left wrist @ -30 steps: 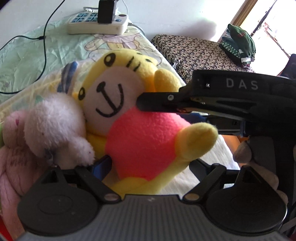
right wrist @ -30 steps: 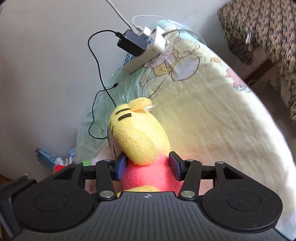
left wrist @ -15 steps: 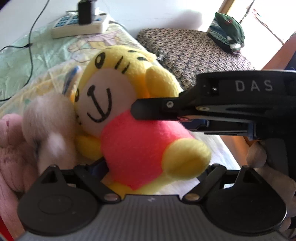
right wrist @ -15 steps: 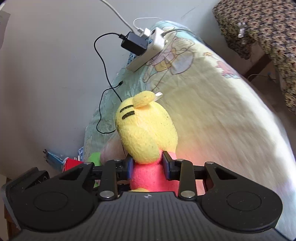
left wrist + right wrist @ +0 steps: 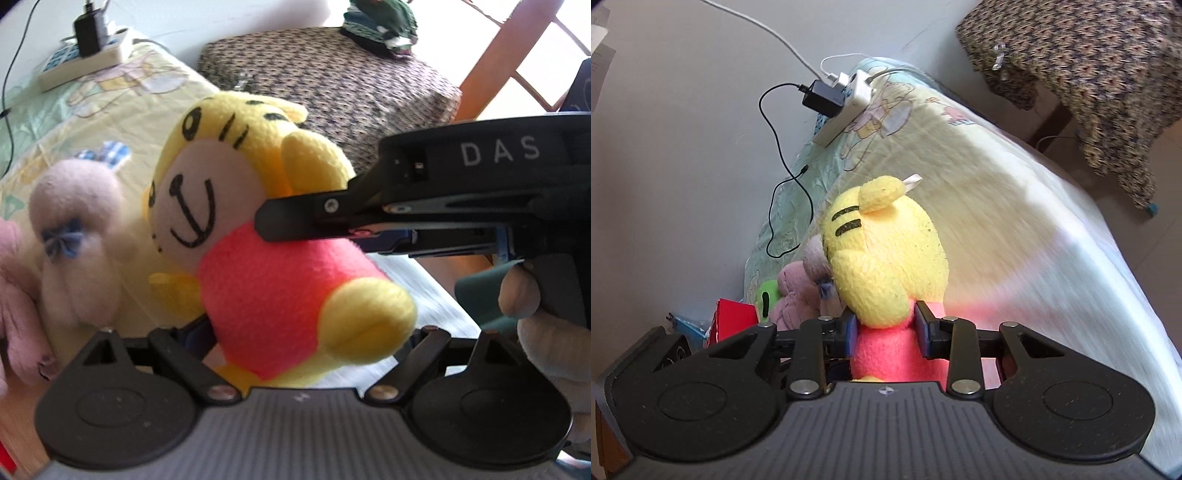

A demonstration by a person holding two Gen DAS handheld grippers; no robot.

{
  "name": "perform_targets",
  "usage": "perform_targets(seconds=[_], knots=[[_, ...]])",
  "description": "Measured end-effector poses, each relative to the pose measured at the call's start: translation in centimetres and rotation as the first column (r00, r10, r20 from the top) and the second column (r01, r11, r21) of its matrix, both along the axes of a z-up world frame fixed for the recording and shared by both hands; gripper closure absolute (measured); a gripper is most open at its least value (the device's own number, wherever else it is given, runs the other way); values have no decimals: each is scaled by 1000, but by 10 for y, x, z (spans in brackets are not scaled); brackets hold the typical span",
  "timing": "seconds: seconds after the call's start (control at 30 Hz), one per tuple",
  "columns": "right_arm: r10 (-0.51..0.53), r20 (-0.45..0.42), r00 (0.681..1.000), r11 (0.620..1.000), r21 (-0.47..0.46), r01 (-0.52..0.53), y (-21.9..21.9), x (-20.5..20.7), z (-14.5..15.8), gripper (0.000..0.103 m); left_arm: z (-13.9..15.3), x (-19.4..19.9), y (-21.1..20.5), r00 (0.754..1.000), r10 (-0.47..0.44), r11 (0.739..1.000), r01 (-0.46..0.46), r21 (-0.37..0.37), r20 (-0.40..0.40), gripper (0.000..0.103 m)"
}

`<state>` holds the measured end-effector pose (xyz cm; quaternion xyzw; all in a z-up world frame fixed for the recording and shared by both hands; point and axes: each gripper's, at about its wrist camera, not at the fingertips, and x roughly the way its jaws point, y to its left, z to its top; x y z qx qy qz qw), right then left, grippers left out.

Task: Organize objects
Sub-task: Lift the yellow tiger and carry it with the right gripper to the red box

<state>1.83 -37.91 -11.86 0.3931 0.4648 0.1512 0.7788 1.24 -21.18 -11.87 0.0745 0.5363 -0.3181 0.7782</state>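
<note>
My right gripper (image 5: 886,334) pinches the tiger (image 5: 258,236) at the neck; it leans head-up, face toward my spread, empty left gripper (image 5: 306,332).

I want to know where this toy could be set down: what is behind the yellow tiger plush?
Behind the yellow tiger plush lies the cartoon-print bed sheet, with a power strip further back. The plush hides the sheet directly behind it.

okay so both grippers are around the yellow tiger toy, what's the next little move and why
Probably let the left gripper back away. The right gripper is already pinched on the tiger toy at its neck, while the left one's fingers stand wide apart around its red body, gripping nothing, so the right can carry it alone.
</note>
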Motion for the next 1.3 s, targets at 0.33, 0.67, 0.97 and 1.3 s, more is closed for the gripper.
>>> perform_targets(seconds=[0.33,0.67,0.97,1.3], knots=[[-39,51,998,999,-1,39,2,-45,17,69,19,-44,7,995,-52,999,52,-2,81,15],[64,170,983,998,-1,-64,57,-52,51,69,55,-67,64,977,46,999,-45,-8,206,15],[149,265,953,987,12,-158,144,-50,81,69,90,-69,160,939,180,984,-174,-45,292,15],[211,328,921,974,5,-225,240,-45,104,69,118,-66,262,889,287,958,-276,-84,357,15]])
